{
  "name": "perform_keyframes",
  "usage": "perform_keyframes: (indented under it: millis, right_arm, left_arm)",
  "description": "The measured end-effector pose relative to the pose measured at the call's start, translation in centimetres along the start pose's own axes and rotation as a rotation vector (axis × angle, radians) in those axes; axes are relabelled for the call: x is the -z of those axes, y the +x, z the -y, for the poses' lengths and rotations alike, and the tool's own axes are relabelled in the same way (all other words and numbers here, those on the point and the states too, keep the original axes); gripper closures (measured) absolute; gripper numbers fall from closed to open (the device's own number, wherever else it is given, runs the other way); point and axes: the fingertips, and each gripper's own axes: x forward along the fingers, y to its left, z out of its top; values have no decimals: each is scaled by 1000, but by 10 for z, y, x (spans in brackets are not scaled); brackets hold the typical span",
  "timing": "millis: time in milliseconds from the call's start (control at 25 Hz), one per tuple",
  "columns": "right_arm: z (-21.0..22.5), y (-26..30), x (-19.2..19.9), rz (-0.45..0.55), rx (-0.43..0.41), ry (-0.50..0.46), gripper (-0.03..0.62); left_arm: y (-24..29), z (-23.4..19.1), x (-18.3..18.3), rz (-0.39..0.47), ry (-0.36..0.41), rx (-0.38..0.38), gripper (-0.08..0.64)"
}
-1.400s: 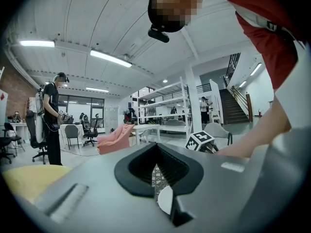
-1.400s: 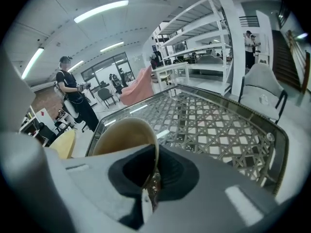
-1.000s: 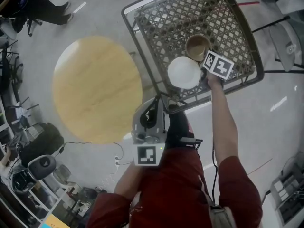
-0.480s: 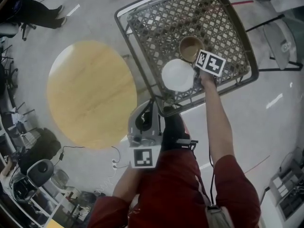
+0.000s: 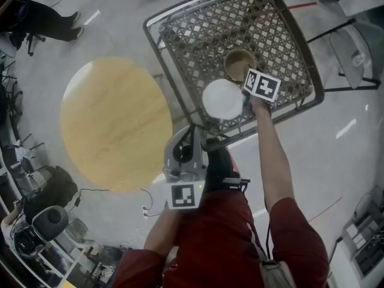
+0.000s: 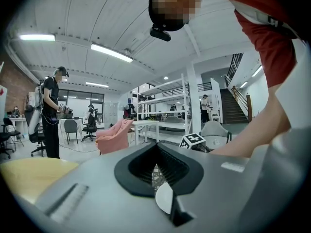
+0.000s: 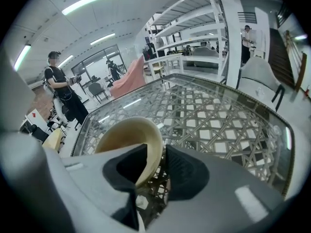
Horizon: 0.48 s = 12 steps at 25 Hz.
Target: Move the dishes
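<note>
A tan bowl (image 5: 238,64) stands on the glass-topped lattice table (image 5: 198,35), with a white plate (image 5: 222,98) just in front of it. My right gripper (image 5: 246,78) reaches down to the bowl's near rim. In the right gripper view the bowl (image 7: 129,137) has its rim between the jaws of the right gripper (image 7: 158,166). Those jaws have just been opening and stand open, with a gap at the right pad. My left gripper (image 5: 192,135) hangs near the person's body at the table's front edge, shut and empty. Past the left gripper (image 6: 156,171) a piece of the white plate (image 6: 164,198) shows.
A round wooden table (image 5: 114,125) stands to the left of the lattice table. Chairs (image 5: 354,47) stand to the right of it. A person (image 6: 51,110) stands further back in the room, near desks and shelving. Cables lie on the floor at lower left.
The head view has shifted a little. The right gripper stays at the bowl's rim, and bowl and plate keep their places. The left gripper has not moved.
</note>
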Motion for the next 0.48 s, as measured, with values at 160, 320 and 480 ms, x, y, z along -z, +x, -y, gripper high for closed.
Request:
perform_keyframes:
  millis: [160,320,480]
  right_arm:
    - [1,-6,-7,24,-6,-1,460]
    - [2,-18,-12,52,0,-12,454]
    - [-4,-40,-20,100,-20,-8,453]
  left_arm:
    - [14,-2,-1,10,2,-3,553]
    - [27,-3,-3,22,-30,-10,553]
    - [36,-5,-6,34,-50,-18,552]
